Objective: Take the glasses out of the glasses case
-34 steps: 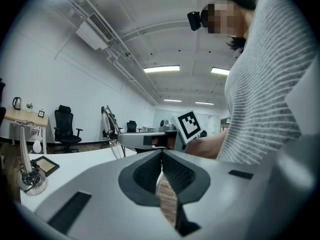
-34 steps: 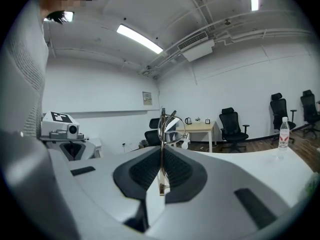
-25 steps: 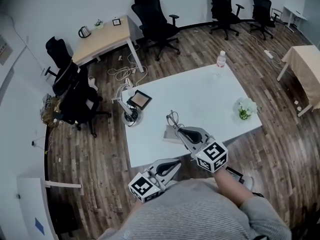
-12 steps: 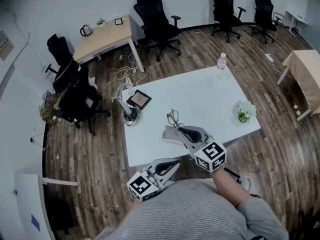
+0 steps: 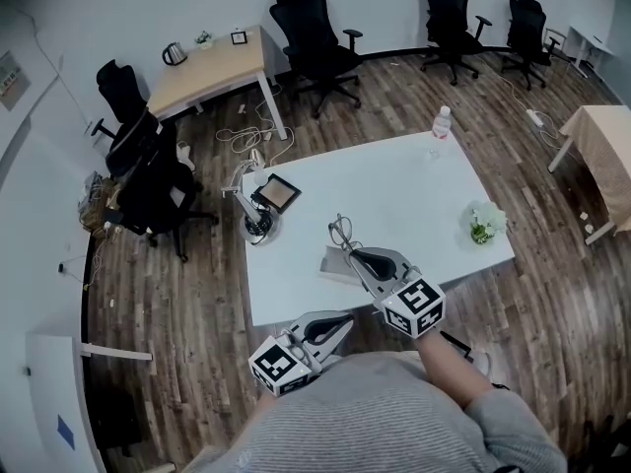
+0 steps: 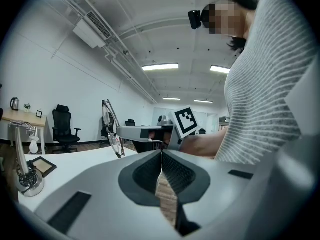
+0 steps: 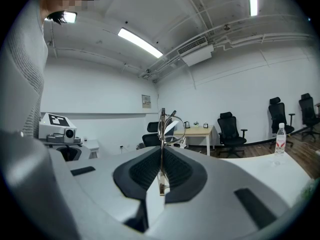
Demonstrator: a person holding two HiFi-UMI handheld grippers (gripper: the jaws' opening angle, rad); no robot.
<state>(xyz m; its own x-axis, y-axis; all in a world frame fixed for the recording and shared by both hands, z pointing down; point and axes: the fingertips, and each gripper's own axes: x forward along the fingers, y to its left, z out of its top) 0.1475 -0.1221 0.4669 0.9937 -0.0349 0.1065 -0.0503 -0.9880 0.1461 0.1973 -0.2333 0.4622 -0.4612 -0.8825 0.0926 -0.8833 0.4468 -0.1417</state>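
Observation:
My right gripper (image 5: 348, 250) is shut on a pair of thin metal-framed glasses (image 5: 340, 232), which hang just above the near part of the white table (image 5: 394, 190). The grey glasses case (image 5: 333, 263) lies on the table right under the right gripper's tip. In the right gripper view the glasses (image 7: 168, 124) stand edge-on between the jaws of the right gripper (image 7: 162, 151). My left gripper (image 5: 345, 321) is shut and empty, low by the table's near edge. The left gripper view shows the glasses (image 6: 112, 129) ahead of the left gripper (image 6: 161, 152).
A desk lamp (image 5: 252, 211) and a framed tablet (image 5: 275, 196) sit at the table's left corner. A water bottle (image 5: 441, 120) stands at the far edge and a small plant (image 5: 483, 220) at the right edge. Black office chairs (image 5: 317, 42) and a wooden desk (image 5: 212, 65) stand beyond.
Both grippers stay where they were, the right one still holding the glasses; only the head view has shifted slightly.

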